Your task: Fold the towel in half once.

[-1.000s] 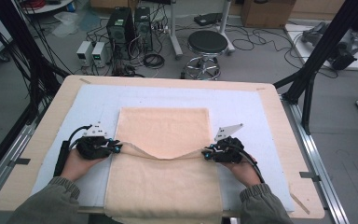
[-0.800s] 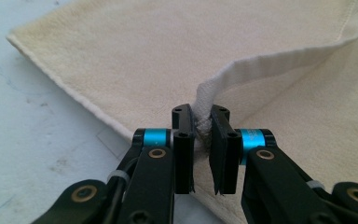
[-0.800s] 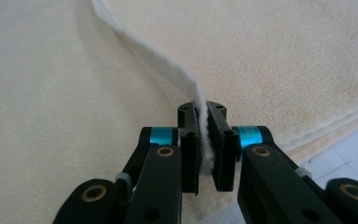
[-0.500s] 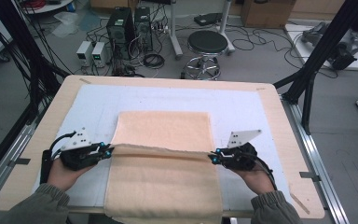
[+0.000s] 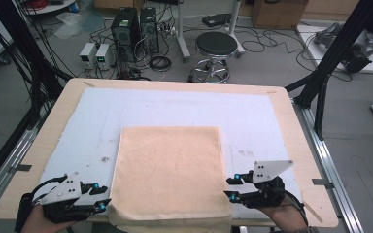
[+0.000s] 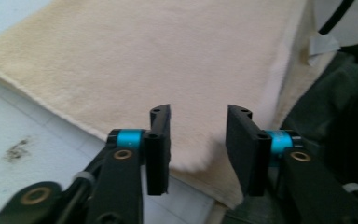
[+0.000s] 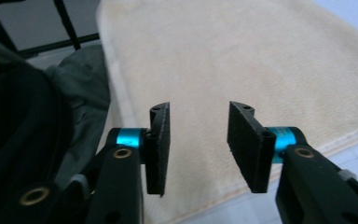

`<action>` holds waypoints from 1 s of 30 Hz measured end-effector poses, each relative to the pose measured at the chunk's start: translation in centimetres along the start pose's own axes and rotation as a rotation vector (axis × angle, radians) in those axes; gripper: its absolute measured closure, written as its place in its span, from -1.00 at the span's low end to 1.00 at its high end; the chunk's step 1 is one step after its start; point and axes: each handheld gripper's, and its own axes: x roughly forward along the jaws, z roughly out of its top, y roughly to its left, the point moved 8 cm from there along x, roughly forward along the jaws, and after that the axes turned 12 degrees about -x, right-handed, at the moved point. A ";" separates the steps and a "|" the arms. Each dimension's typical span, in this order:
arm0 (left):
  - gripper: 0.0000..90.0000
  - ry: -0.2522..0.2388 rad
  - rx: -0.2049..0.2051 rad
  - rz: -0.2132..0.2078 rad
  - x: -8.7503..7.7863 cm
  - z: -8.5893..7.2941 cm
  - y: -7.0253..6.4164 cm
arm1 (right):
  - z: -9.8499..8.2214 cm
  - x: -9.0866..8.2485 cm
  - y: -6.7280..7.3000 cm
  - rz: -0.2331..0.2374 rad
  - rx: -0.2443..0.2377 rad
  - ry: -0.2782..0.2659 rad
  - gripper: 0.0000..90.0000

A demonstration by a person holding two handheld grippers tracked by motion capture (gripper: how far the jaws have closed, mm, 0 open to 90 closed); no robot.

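Observation:
A beige towel (image 5: pixel 170 174) lies flat as a rectangle on the white mat (image 5: pixel 252 116), its near edge hanging over the table's front. My left gripper (image 5: pixel 102 198) sits at the towel's near left corner. Its jaws have just been opening, and in the left gripper view (image 6: pixel 198 140) the towel (image 6: pixel 168 60) lies below the gap, untouched by the pads. My right gripper (image 5: pixel 230 188) is at the near right corner. Its jaws have also just been opening and stand apart (image 7: pixel 198 140) over the towel (image 7: pixel 242 60).
The mat covers a wooden tabletop (image 5: pixel 281 104) with metal rails along both sides. Beyond the far edge stand a stool (image 5: pixel 216 46), computer towers (image 5: pixel 136 26) and floor cables. A dark sleeve lies close beside each gripper at the table's front.
Both grippers drew a layer of the towel from mid-table to the near edge, then opened and let it go. The towel now lies flat.

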 end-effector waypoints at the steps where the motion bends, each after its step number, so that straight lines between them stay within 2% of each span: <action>1: 0.23 -0.010 -0.003 0.012 0.2 0.3 0.4 | 0.1 0.3 -0.3 0.003 -0.001 0.002 0.25; 3: 0.18 -0.023 -0.004 0.042 0.8 1.0 1.5 | 0.1 0.9 -1.3 -0.014 -0.013 0.030 0.21; 7: 0.05 -0.069 -0.061 0.110 2.4 2.5 4.2 | 0.0 2.5 -4.2 -0.068 0.012 0.067 0.12; 9: 0.04 -0.075 -0.061 0.144 3.1 3.2 5.5 | 0.0 3.3 -6.0 -0.095 0.025 0.077 0.08; 13: 0.00 -0.072 -0.089 0.203 5.0 4.8 8.2 | 0.0 4.6 -9.2 -0.141 0.042 0.116 0.02; 17: 0.07 -0.045 -0.168 0.217 7.1 6.0 10.8 | 0.2 5.9 -12.4 -0.168 0.070 0.136 -0.08; 20: 0.02 -0.036 -0.171 0.261 8.1 6.7 12.3 | 0.8 6.6 -14.0 -0.173 0.083 0.145 -0.13; 24: 0.01 -0.067 -0.206 0.277 8.8 7.9 13.9 | 1.5 7.3 -15.8 -0.195 0.081 0.140 -0.16; 25: 0.00 -0.055 -0.216 0.278 9.0 8.2 14.4 | 1.5 7.4 -16.3 -0.203 0.078 0.139 -0.16; 28: -0.04 -0.066 -0.225 0.309 9.8 8.9 15.7 | 0.9 8.0 -17.5 -0.225 0.105 0.153 -0.22; 30: -0.04 -0.055 -0.246 0.303 10.6 8.8 16.4 | 0.0 8.6 -18.3 -0.231 0.132 0.172 -0.24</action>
